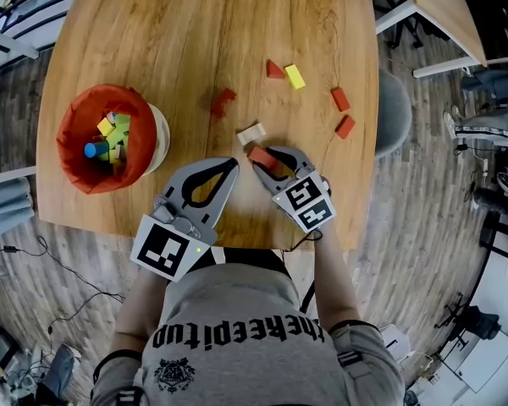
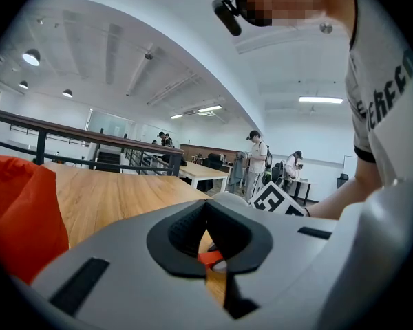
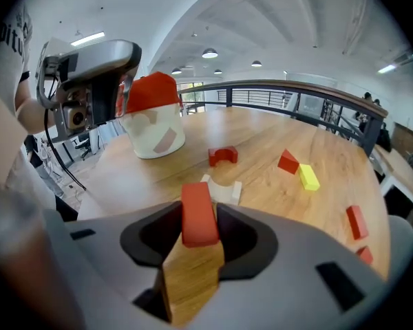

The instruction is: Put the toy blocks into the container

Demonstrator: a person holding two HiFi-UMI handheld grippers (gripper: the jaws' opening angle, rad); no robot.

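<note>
I am at the pick-up step. My right tool (image 3: 199, 210) points down at the near edge of the surface (image 1: 152, 24), its jaws fairly wide with the red block (image 1: 261, 157) standing between them. In the right gripper view both pads seem to meet the block's sides, so I read it as gripped, though it is not yet carried off.

My left tool (image 1: 230, 166) hangs just beside it, jaw tips together and nothing in them.

The container (image 1: 158, 135), a white tub with an orange liner, stands well to the left and already holds several coloured blocks. Loose on the surface are the pale arch block (image 1: 251, 133) just beyond my right tool, the red arch block (image 1: 223, 101) farther out, the red wedge (image 1: 274, 69) touching or just beside the yellow block (image 1: 295, 76), and two red blocks (image 1: 339, 99) near the right edge.

Next I would lift the red block straight up, clear of the pale arch, swing it left past my idle tool, and let go above the liner's mouth. The grip must hold firm first; the block is narrow and could twist.
</note>
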